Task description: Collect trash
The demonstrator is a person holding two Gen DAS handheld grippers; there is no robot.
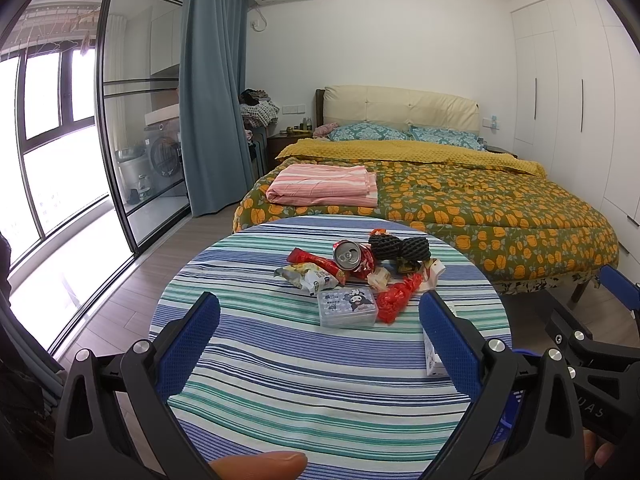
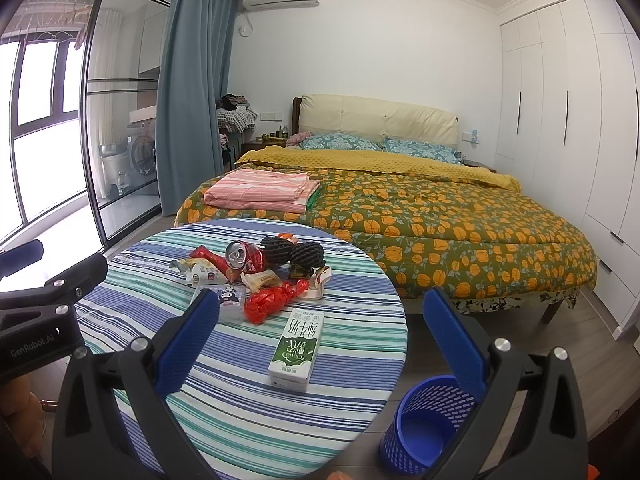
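Step in hand: approach, nothing collected. Left gripper (image 1: 320, 330) and right gripper (image 2: 322, 326) stand wide open, empty. Milk carton (image 2: 296, 350) lies between the right jaws; closing on it probably comes next, then the blue bin (image 2: 424, 424) below.
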